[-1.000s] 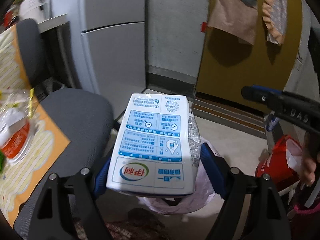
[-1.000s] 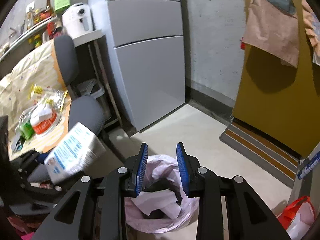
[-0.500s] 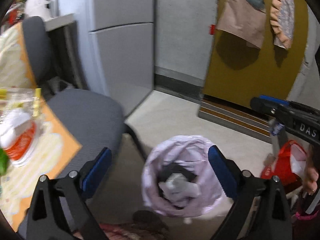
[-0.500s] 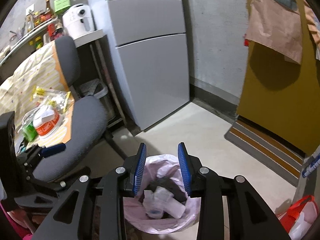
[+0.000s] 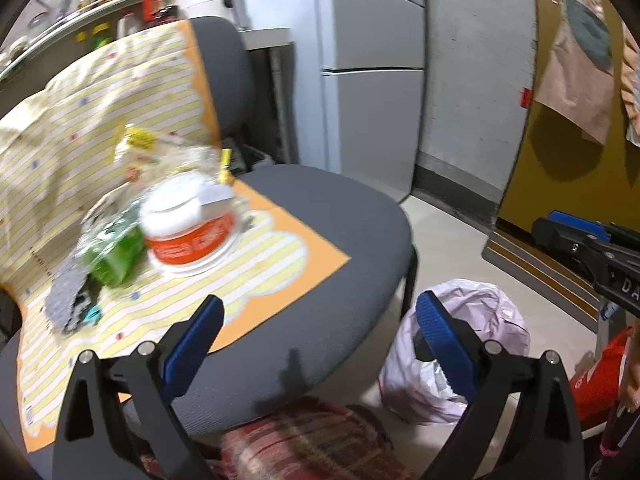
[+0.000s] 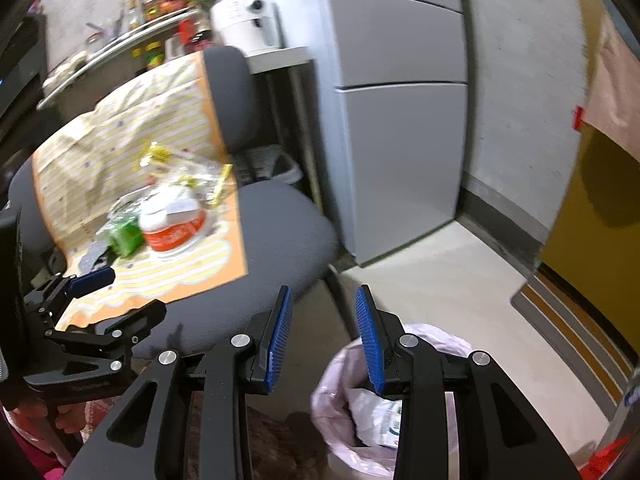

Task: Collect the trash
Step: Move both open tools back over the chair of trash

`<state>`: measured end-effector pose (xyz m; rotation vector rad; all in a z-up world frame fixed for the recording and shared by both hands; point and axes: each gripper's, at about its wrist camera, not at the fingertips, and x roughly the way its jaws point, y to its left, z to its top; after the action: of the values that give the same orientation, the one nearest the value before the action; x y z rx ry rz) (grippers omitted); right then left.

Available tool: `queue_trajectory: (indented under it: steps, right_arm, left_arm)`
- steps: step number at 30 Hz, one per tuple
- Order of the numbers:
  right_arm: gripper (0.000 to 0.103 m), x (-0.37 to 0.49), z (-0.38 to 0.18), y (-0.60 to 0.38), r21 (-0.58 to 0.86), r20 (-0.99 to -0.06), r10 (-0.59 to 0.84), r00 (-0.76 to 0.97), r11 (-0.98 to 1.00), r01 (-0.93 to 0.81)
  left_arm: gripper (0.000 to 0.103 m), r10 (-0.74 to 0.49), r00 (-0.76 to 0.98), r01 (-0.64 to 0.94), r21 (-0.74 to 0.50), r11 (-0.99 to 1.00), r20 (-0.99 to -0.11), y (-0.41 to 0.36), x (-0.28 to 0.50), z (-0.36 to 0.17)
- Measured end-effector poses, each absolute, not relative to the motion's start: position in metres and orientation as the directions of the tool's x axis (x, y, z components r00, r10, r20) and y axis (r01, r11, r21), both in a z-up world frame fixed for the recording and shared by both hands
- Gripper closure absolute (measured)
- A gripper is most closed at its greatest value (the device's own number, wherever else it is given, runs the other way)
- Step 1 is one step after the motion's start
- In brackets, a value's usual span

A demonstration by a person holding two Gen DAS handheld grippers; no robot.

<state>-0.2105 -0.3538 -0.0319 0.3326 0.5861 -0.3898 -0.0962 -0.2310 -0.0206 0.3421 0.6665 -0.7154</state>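
The left gripper (image 5: pixel 316 336) is held wide apart and empty over the chair (image 5: pixel 340 216); the right gripper (image 6: pixel 325 340) is slightly apart. Next, the cup (image 5: pixel 188 232) at the cloth's (image 5: pixel 60 152) middle should be grasped for the bag (image 5: pixel 480 320).

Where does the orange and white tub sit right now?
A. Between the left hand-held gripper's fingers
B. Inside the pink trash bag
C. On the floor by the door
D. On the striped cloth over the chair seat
D: the tub rests on the striped cloth covering the chair, apart from the trash bag.
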Motion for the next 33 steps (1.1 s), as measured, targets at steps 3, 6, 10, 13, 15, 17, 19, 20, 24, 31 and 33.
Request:
queue_trajectory:
  steps: [3, 6, 10, 13, 15, 17, 19, 20, 24, 31, 33]
  right_arm:
    - [0.067, -0.199, -0.024, -0.341, 0.183, -0.586, -0.238, 0.775, 0.893, 0.412]
    - [0.067, -0.187, -0.019, -0.329, 0.169, -0.584, -0.221, 0.781, 0.908, 0.383]
    - [0.066, -0.171, -0.012, -0.314, 0.157, -0.582, -0.197, 0.789, 0.925, 0.347]
    - [0.064, -0.156, -0.008, -0.3, 0.158, -0.579, -0.157, 0.8, 0.941, 0.299]
    - [0.06, -0.141, -0.005, -0.287, 0.149, -0.574, -0.131, 0.809, 0.954, 0.26]
    - [0.057, -0.126, -0.004, -0.275, 0.147, -0.573, -0.101, 0.813, 0.964, 0.223]
    - [0.056, -0.108, -0.004, -0.263, 0.154, -0.573, -0.06, 0.817, 0.972, 0.179]
    - [0.056, -0.099, -0.003, -0.258, 0.157, -0.572, -0.042, 0.819, 0.975, 0.159]
    - [0.054, -0.069, -0.005, -0.237, 0.165, -0.574, 0.022, 0.819, 0.982, 0.089]
    - [0.054, -0.03, -0.01, -0.222, 0.175, -0.586, 0.088, 0.805, 0.984, 0.02]
    - [0.054, -0.02, -0.012, -0.224, 0.182, -0.591, 0.093, 0.802, 0.983, 0.019]
  left_arm:
    - [0.009, -0.482, 0.583, 0.673, 0.056, 0.738, -0.654, -0.214, -0.091, -0.016]
    - [0.009, -0.468, 0.6, 0.647, 0.05, 0.761, -0.649, -0.198, -0.084, -0.011]
    - [0.009, -0.454, 0.616, 0.62, 0.041, 0.783, -0.644, -0.183, -0.076, -0.01]
    - [0.009, -0.426, 0.634, 0.585, 0.04, 0.81, -0.646, -0.164, -0.067, -0.013]
    - [0.009, -0.392, 0.652, 0.55, 0.049, 0.834, -0.649, -0.147, -0.059, -0.018]
    - [0.009, -0.337, 0.674, 0.49, 0.056, 0.87, -0.658, -0.123, -0.045, -0.025]
    - [0.009, -0.29, 0.684, 0.433, 0.052, 0.9, -0.67, -0.099, -0.031, -0.03]
    - [0.009, -0.267, 0.689, 0.401, 0.048, 0.915, -0.674, -0.086, -0.024, -0.032]
    - [0.009, -0.188, 0.708, 0.288, 0.035, 0.957, -0.681, -0.04, 0.005, -0.032]
    - [0.021, -0.193, 0.709, 0.197, -0.072, 0.978, -0.678, 0.02, 0.068, -0.024]
    - [0.03, -0.224, 0.693, 0.236, -0.078, 0.969, -0.685, 0.015, 0.08, -0.026]
